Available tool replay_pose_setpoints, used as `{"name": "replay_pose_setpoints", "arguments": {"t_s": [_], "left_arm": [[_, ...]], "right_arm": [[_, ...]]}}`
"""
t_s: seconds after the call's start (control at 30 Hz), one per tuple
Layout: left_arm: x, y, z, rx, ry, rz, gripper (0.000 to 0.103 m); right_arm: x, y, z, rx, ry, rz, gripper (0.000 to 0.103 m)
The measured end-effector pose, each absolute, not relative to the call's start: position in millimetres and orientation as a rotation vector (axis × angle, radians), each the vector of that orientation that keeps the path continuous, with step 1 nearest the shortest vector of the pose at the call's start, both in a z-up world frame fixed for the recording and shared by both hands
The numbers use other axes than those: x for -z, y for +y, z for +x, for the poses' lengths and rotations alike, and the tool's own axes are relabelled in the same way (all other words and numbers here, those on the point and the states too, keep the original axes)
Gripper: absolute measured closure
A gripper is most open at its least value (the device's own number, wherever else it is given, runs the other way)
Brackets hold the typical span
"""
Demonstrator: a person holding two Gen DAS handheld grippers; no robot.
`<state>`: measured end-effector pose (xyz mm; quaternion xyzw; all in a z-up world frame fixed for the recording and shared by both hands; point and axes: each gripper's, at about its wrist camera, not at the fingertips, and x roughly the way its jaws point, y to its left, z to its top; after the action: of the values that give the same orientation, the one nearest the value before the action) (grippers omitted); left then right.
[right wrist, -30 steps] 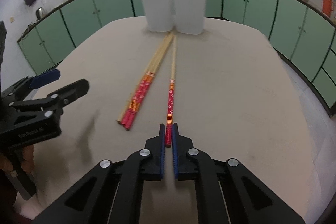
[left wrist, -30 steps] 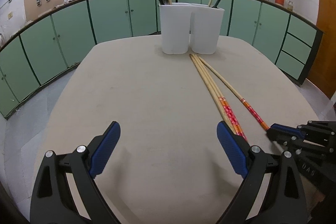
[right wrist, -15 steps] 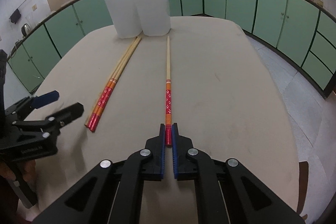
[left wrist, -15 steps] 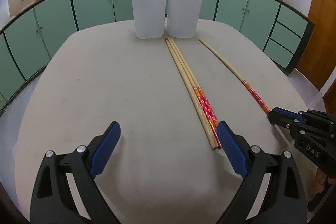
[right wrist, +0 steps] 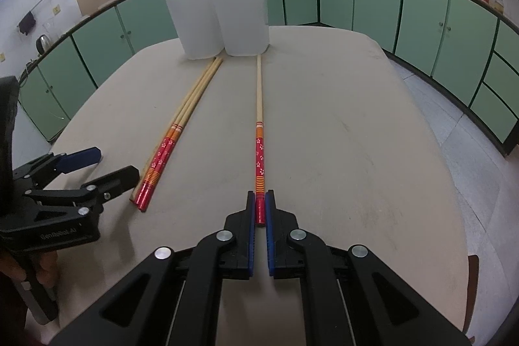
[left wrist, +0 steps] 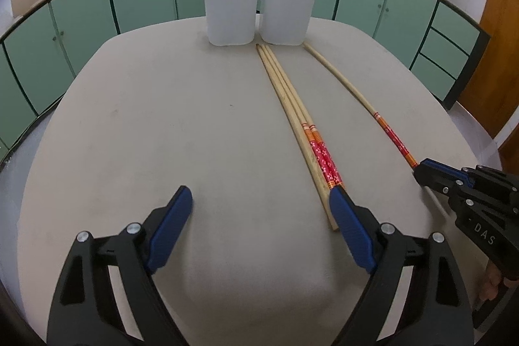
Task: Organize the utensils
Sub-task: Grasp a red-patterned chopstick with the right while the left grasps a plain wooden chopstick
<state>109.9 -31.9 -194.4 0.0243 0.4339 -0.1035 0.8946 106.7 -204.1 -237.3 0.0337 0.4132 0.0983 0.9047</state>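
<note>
Chopstick (right wrist: 259, 132) dragged rightward, right tool (right wrist: 258, 209) marked "DAS"

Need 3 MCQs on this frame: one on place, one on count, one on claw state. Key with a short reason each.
1. Where does the white plastic two-compartment utensil holder stand?
A. far end of the beige table
B. on the floor
C. between the left claw's fingers

2. How many long wooden chopsticks lie bundled side by side near the left claw?
A. one
B. three
C. six

3. What state is the right claw in?
A. wide open
B. shut on nothing
C. shut on the red end of the single red-handled wooden chopstick

Key: 1 A, the holder sits at the table's far edge before the green cabinets. 2 B, three tips show by the holder. 3 C, both fingers press the red end.
</note>
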Motion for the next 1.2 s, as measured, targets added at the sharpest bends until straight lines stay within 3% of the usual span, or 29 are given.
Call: {"name": "replay_pose_setpoints", "arguments": {"t_s": [0.3, 0.43, 0.57, 0.63, 0.73, 1.2], "left_arm": [[195.4, -43.9, 109.0, 0.206, 0.923, 0.092, 0.019], [193.9, -45.9, 106.8, 0.202, 0.92, 0.106, 0.027], [190.3, -41.9, 104.1, 0.198, 0.912, 0.107, 0.058], [189.5, -40.1, 102.7, 0.201, 0.913, 0.106, 0.08], [189.7, -34.4, 101.0, 0.198, 0.918, 0.097, 0.096], [188.1, 5.9, 104.7, 0.065, 0.92, 0.011, 0.097]], "right_arm": [[237.7, -204.1, 106.7, -0.205, 0.852, 0.077, 0.097], [237.9, -203.9, 106.4, -0.205, 0.851, 0.078, 0.097], [238.2, -203.9, 106.4, -0.205, 0.851, 0.078, 0.097], [237.9, -204.2, 106.5, -0.207, 0.852, 0.08, 0.097], [237.6, -202.9, 105.4, -0.215, 0.854, 0.076, 0.097], [238.1, -204.2, 117.1, -0.166, 0.856, 0.086, 0.097]]}}
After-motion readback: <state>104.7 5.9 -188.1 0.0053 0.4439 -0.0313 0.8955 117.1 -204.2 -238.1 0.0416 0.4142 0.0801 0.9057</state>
